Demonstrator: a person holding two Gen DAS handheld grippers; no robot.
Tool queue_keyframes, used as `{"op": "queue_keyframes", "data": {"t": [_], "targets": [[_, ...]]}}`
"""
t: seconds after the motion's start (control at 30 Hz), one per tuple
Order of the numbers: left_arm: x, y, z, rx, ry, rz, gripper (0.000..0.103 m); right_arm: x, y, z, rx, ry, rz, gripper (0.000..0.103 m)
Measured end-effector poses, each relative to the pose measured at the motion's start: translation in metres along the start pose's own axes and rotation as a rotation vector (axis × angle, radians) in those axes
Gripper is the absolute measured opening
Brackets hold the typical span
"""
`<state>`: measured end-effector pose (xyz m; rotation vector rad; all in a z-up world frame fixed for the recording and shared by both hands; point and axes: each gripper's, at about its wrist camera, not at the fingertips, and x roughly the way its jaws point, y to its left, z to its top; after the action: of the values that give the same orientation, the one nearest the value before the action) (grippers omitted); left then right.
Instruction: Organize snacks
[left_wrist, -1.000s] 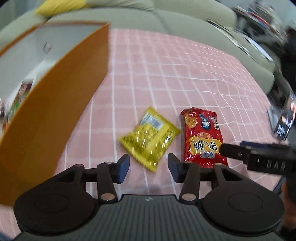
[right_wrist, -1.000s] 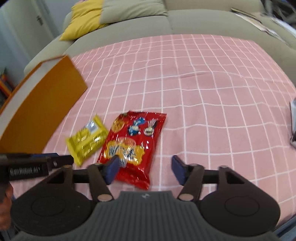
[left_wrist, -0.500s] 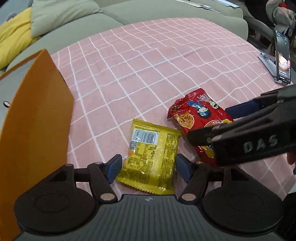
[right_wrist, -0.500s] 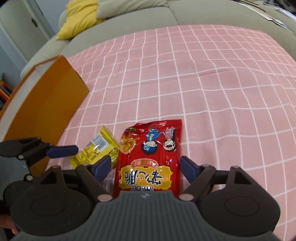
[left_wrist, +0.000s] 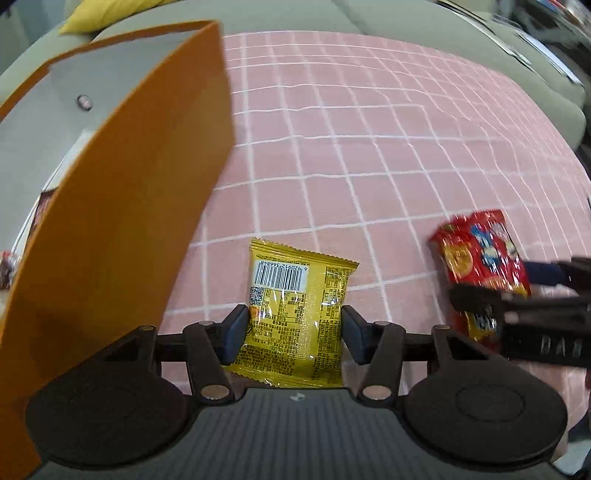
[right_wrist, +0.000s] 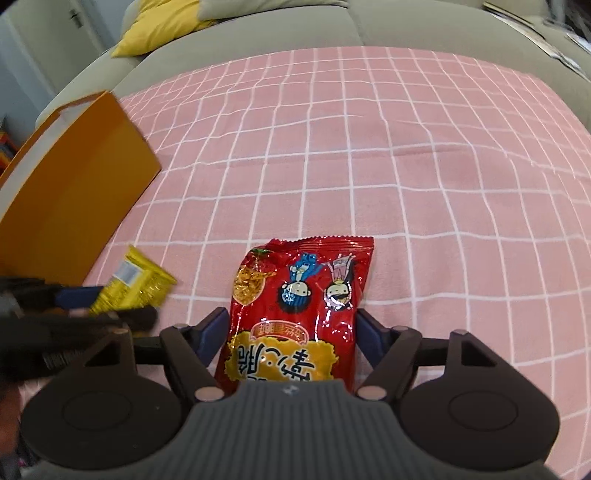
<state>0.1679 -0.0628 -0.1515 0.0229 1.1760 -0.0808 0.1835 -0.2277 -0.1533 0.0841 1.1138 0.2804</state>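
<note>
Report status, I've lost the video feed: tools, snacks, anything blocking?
Left tool closing around yellow packet. Right tool closing around red packet. Both packets flat on pink cloth. Nothing blocking.

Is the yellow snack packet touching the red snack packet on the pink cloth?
Apart. The left wrist view shows bare pink cloth between the yellow packet and the red packet.

The near ends of the yellow packet and red packet are hidden under the gripper bodies; the orange box's contents are blurred and cut off at left.
</note>
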Motion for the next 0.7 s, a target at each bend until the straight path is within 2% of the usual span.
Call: {"op": "queue_keyframes", "data": {"t": [0.1, 0.3, 0.37, 0.47, 0.53, 0.7], "targets": [[0.0, 0.002, -0.001, -0.002, -0.003, -0.006, 0.069, -0.003, 0.007, -0.003, -0.061, 0.01, -0.008, 0.074], [0.004, 0.005, 0.003, -0.014, 0.017, -0.05, 0.073, 0.003, 0.02, -0.012, -0.108, 0.038, -0.038, 0.084], [0.008, 0.003, 0.006, -0.001, 0.023, -0.04, 0.073, 0.005, 0.022, -0.015, -0.12, 0.033, -0.064, 0.083], [0.009, -0.003, 0.005, 0.031, 0.02, -0.011, 0.071, 0.005, 0.023, -0.014, -0.122, 0.01, -0.081, 0.076], [0.008, -0.008, 0.003, 0.047, 0.01, 0.007, 0.061, 0.006, 0.023, -0.013, -0.113, 0.003, -0.085, 0.072], [0.003, -0.011, -0.002, 0.072, -0.009, 0.015, 0.059, 0.003, 0.023, -0.013, -0.117, -0.007, -0.093, 0.067]]}}
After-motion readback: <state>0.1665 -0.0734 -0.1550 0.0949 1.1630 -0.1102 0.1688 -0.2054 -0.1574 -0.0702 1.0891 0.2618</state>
